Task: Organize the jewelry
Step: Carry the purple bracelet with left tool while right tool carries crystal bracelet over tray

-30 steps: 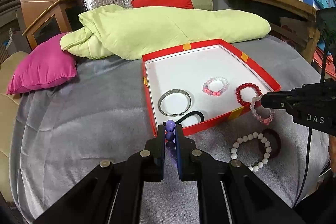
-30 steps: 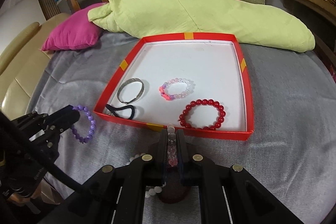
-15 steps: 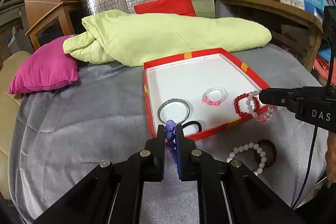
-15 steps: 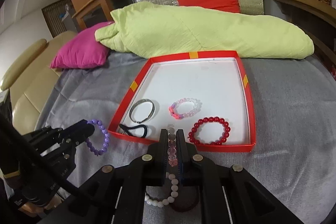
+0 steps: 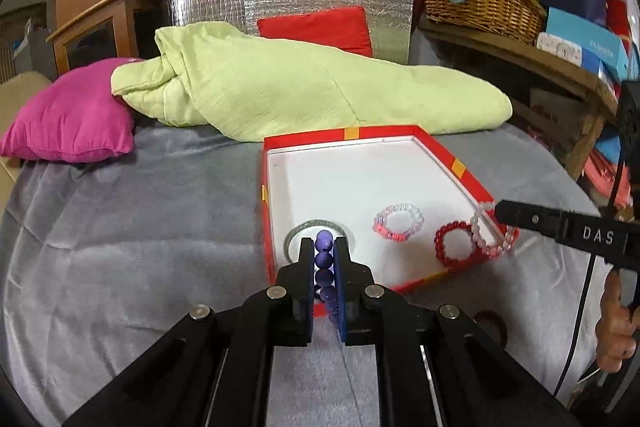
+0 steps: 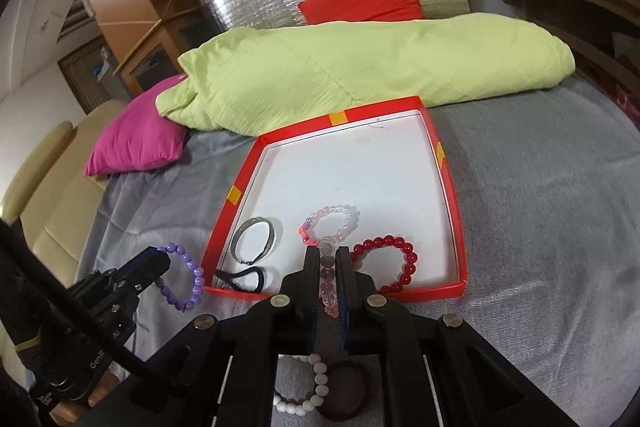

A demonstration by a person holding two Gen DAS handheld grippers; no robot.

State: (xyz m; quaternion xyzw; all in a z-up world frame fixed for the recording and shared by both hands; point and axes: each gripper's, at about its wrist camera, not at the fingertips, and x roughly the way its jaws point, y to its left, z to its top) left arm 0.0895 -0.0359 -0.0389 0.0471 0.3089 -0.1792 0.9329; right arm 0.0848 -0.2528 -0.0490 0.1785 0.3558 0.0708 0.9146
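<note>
A red tray [image 5: 456, 167] [image 6: 454, 215] with a white floor lies on the grey cover. In it are a silver bangle [image 6: 254, 241], a black hair tie [image 6: 244, 279], a pink and clear bead bracelet [image 5: 398, 223] [image 6: 332, 223] and a red bead bracelet [image 5: 452, 247] [image 6: 394, 261]. My left gripper [image 5: 324, 247] [image 6: 162, 257] is shut on a purple bead bracelet [image 5: 324, 263] [image 6: 186, 279], held just off the tray's near left corner. My right gripper [image 6: 327, 253] [image 5: 498, 211] is shut on a pale pink bead bracelet [image 6: 328, 279] [image 5: 488, 235], which hangs over the tray's near right edge.
A white bead bracelet [image 6: 308, 391] and a dark brown ring [image 6: 346, 397] lie on the cover in front of the tray. Behind the tray lie a green quilt [image 5: 300, 91], a magenta pillow [image 5: 68, 119] and a red cushion [image 5: 316, 29]. A wicker basket [image 5: 480, 3] stands on a shelf at the right.
Both grippers have rolled and come nearer the tray with their bracelets. The right one has risen a little, and its pale pink bracelet now hangs over the tray's edge by the red bracelet.
</note>
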